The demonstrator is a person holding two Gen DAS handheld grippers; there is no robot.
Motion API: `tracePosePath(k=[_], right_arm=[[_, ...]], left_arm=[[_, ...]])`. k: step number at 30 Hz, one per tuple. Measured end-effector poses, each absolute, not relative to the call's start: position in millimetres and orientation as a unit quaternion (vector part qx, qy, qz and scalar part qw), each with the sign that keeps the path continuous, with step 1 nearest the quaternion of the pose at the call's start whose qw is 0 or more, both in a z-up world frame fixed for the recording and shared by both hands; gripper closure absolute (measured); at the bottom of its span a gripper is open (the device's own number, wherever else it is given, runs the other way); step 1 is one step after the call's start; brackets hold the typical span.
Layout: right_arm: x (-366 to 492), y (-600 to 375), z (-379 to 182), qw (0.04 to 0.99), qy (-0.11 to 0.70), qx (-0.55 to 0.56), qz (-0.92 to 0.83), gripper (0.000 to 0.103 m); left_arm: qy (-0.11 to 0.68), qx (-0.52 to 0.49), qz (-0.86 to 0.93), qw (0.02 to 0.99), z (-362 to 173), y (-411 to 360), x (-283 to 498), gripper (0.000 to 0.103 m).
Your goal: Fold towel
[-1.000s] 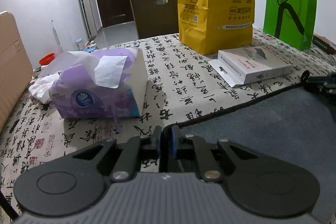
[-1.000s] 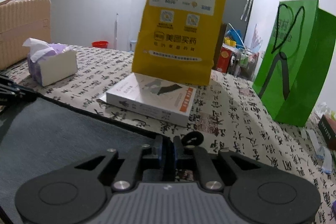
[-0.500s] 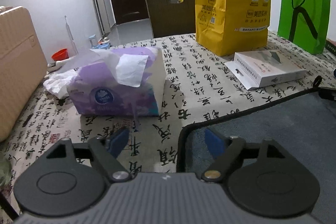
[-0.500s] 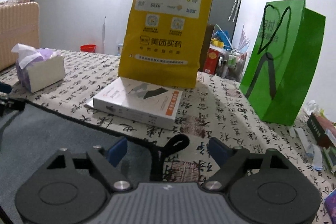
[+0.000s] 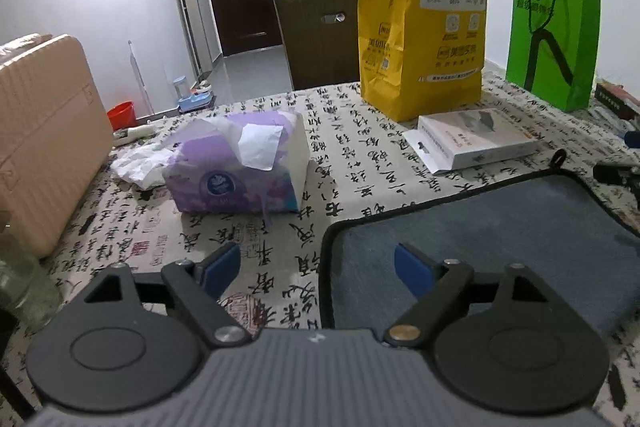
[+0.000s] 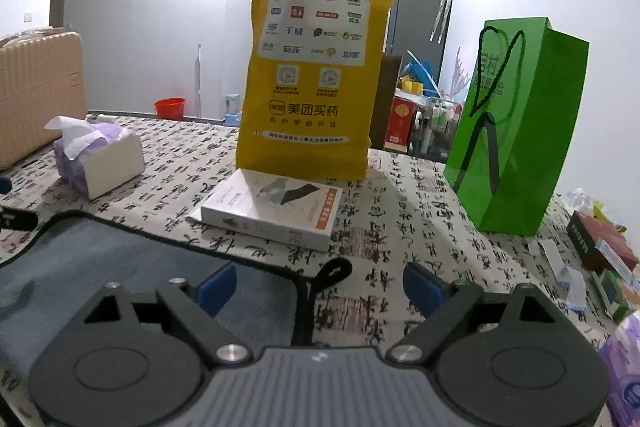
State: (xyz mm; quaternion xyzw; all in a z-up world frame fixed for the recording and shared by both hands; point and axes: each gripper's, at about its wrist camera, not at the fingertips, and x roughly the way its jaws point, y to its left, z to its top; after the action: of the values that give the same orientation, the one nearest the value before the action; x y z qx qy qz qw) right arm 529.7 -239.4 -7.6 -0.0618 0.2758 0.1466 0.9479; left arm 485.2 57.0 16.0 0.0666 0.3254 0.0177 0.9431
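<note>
The dark grey towel with black piping [image 5: 500, 223] lies flat on the calligraphy-print tablecloth [image 5: 360, 163], its long axis running between the claws. The left gripper [image 5: 317, 265] straddles the towel's left far corner, the right gripper [image 6: 319, 281] the loop-tagged right one; both gape, apparently holding nothing.

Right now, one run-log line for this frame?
task: fold towel | left hand-held gripper: open | right hand-held gripper: open | towel: flat on table, ungripped
</note>
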Motion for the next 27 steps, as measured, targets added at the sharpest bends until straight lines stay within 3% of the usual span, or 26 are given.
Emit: tracePosePath(k=[7, 13, 27], right_arm=[[497, -246, 13, 0.948, 0.273, -0.055, 0.156, 0.012], [462, -252, 31, 0.95, 0.264, -0.048, 0.161, 0.006], [393, -266, 57, 0.957, 0.247, -0.038, 0.149, 0.005]], left_arm=[[0.309, 0.06, 0.022, 0.949, 46, 49, 448, 0.014], [0.296, 0.069, 0.018, 0.953, 65, 38, 412, 0.013], [0.269, 0.076, 0.012, 0.96, 91, 28, 340, 0.008]])
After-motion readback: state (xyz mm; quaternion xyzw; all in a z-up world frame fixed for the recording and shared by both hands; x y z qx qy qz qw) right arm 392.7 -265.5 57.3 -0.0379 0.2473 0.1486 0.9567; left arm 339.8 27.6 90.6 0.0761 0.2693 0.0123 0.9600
